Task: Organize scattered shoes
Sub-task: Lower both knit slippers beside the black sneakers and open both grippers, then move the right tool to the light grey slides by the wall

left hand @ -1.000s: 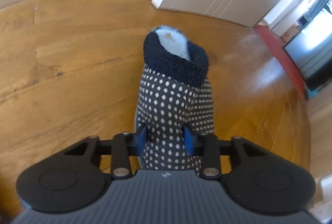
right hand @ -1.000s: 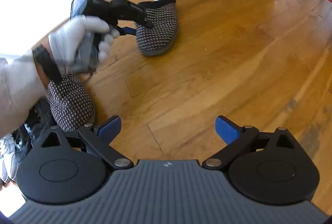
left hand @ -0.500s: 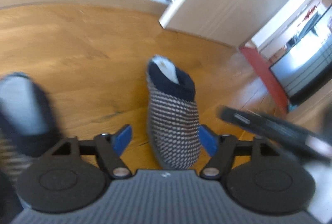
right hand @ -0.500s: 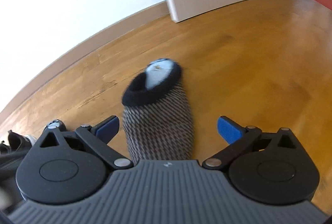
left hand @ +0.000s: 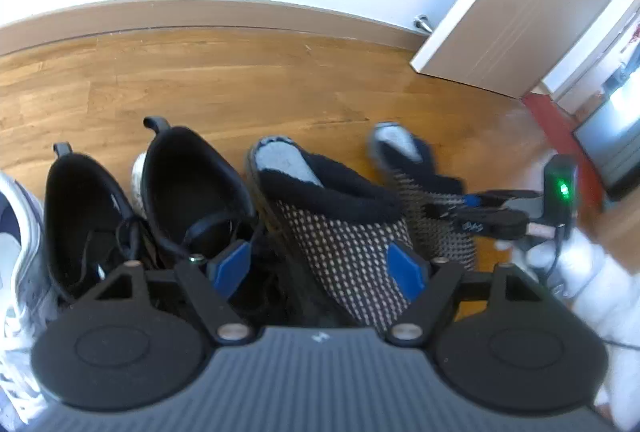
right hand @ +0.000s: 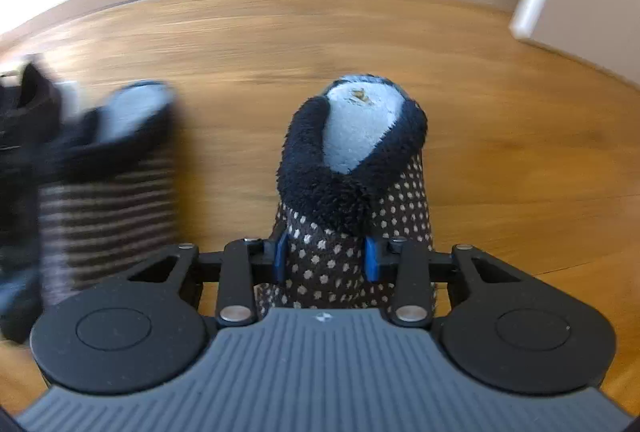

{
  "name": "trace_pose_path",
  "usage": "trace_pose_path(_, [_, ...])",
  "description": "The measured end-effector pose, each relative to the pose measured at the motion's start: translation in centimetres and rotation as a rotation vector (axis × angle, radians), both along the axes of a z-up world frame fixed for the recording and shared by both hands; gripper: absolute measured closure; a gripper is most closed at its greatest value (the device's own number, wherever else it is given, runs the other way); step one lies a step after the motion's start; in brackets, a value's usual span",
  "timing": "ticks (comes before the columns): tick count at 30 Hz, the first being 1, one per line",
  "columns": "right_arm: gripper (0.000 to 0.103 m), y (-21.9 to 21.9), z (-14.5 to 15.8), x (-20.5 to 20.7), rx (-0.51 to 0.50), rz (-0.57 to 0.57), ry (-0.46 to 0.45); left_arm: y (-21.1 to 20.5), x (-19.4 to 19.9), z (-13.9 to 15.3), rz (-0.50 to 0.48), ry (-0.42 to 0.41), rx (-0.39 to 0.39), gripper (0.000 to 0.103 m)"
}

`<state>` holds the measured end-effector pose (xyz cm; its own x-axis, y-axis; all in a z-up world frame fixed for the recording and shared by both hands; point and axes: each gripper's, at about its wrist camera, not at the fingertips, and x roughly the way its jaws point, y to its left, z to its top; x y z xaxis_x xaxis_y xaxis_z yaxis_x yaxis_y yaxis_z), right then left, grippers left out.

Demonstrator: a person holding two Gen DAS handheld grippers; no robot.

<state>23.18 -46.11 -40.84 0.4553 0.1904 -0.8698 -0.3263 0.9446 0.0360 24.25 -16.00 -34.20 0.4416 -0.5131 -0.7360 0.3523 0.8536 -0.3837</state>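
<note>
My right gripper [right hand: 325, 255] is shut on a dark polka-dot slipper [right hand: 356, 192] with a fleece collar, holding its toe end over the wooden floor. The same slipper [left hand: 424, 192] shows in the left wrist view, right of the row, with the right gripper [left hand: 472, 210] on it. My left gripper [left hand: 320, 266] is open and empty above the matching slipper [left hand: 340, 232], which stands in the row. That slipper [right hand: 108, 176] is blurred at the left of the right wrist view.
Two black sneakers [left hand: 168, 200] and a white and grey sneaker [left hand: 16, 252] stand in the row left of the slippers. A skirting board [left hand: 240, 16] and wall run behind. An open door [left hand: 520, 4] stands at the right.
My left gripper let go of the slipper and swung left to the shoe row. My right gripper closed on that slipper and carries it toward the row.
</note>
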Motion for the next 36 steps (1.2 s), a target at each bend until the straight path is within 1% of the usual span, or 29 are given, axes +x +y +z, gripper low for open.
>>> trace_pose_path(3, [0.068,2.2,0.0,-1.0,0.021,0.054,0.004,-0.1,-0.7,0.5,-0.057,-0.029,0.013,0.028])
trace_pose_path(4, [0.066,2.6,0.2,-1.0,0.015,0.055,0.006,-0.5,-0.6,0.3,-0.060,-0.032,0.018,0.028])
trace_pose_path(5, [0.055,3.0,0.3,-0.9,0.006,0.045,0.013,-0.5,-0.8,0.4,-0.066,-0.038,0.018,0.028])
trace_pose_path(6, [0.049,3.2,0.6,-0.6,0.004,0.018,0.028,0.1,-1.1,0.9,-0.077,-0.044,0.017,0.028])
trace_pose_path(7, [0.037,3.2,1.0,-0.4,0.020,-0.017,0.042,0.2,-1.1,1.1,-0.083,-0.048,0.017,0.028])
trace_pose_path(8, [0.022,3.2,1.6,-0.3,0.029,-0.056,0.043,0.8,-1.1,1.5,-0.084,-0.053,0.025,0.028])
trace_pose_path(10, [0.011,3.3,3.3,-0.8,0.042,-0.157,-0.010,2.7,-1.4,2.5,-0.083,-0.060,0.045,0.028])
trace_pose_path(11, [0.009,3.3,4.3,-1.0,0.052,-0.212,-0.042,4.1,-1.4,2.9,-0.084,-0.056,0.063,0.028])
trace_pose_path(13, [0.006,3.8,6.6,-2.4,0.131,-0.318,-0.079,7.0,-2.0,3.9,-0.073,-0.055,0.106,0.028])
trace_pose_path(14, [0.006,4.3,7.6,-3.1,0.170,-0.346,-0.085,9.2,-2.5,4.6,-0.060,-0.056,0.142,0.028])
trace_pose_path(15, [0.006,5.4,8.8,-3.6,0.194,-0.351,-0.087,11.6,-3.1,5.3,-0.047,-0.059,0.183,0.028])
trace_pose_path(16, [0.006,6.9,10.1,-4.1,0.209,-0.344,-0.087,12.9,-3.3,5.6,-0.040,-0.061,0.206,0.028])
trace_pose_path(17, [0.006,7.8,10.9,-4.3,0.217,-0.337,-0.087,15.4,-3.8,6.4,-0.021,-0.068,0.255,0.028])
trace_pose_path(18, [0.006,9.7,12.4,-4.5,0.214,-0.312,-0.099,17.2,-4.2,7.1,-0.004,-0.074,0.294,0.028])
trace_pose_path(19, [0.006,12.4,14.8,-4.9,0.216,-0.299,-0.107,18.8,-4.5,7.9,0.016,-0.077,0.329,0.028])
trace_pose_path(20, [0.006,14.2,16.7,-5.2,0.229,-0.324,-0.095,21.9,-5.0,9.4,0.057,-0.079,0.383,0.028])
trace_pose_path(21, [0.006,16.0,18.6,-5.4,0.241,-0.349,-0.083,24.4,-5.2,11.0,0.099,-0.075,0.415,0.028])
trace_pose_path(22, [0.006,17.5,19.9,-5.5,0.262,-0.374,-0.060,25.8,-5.1,12.1,0.133,-0.067,0.425,0.028])
trace_pose_path(23, [0.007,19.1,21.2,-5.5,0.312,-0.394,-0.003,27.0,-5.0,13.4,0.176,-0.057,0.426,0.028])
trace_pose_path(24, [0.007,21.5,22.9,-5.5,0.386,-0.409,0.077,28.5,-4.9,14.9,0.226,-0.046,0.424,0.028])
trace_pose_path(25, [0.007,24.2,24.6,-5.7,0.407,-0.402,0.129,30.0,-4.9,16.7,0.268,-0.035,0.409,0.028])
trace_pose_path(26, [0.007,27.2,26.1,-6.0,0.369,-0.371,0.149,31.5,-5.2,18.7,0.292,-0.039,0.390,0.028])
trace_pose_path(27, [0.007,30.2,27.6,-6.3,0.331,-0.339,0.169,32.9,-5.7,20.7,0.307,-0.053,0.374,0.025])
trace_pose_path(28, [0.007,33.1,29.1,-6.6,0.294,-0.308,0.189,33.7,-6.1,21.9,0.311,-0.067,0.373,0.020])
trace_pose_path(29, [0.007,36.1,30.2,-7.1,0.261,-0.265,0.193,34.6,-6.7,22.9,0.311,-0.092,0.399,0.018])
trace_pose_path(31, [0.007,41.5,31.1,-8.4,0.217,-0.175,0.176,36.1,-7.6,23.9,0.330,-0.122,0.445,0.017])
trace_pose_path(32, [0.007,43.5,31.0,-9.0,0.214,-0.162,0.179,37.1,-7.7,23.9,0.341,-0.116,0.456,0.017])
trace_pose_path(34, [0.007,47.0,30.5,-9.9,0.212,-0.139,0.190,39.5,-7.9,23.8,0.359,-0.116,0.440,0.017])
trace_pose_path(36, [0.007,50.4,28.1,-9.2,0.244,-0.119,0.234,43.3,-8.1,23.4,0.416,-0.122,0.403,0.017])
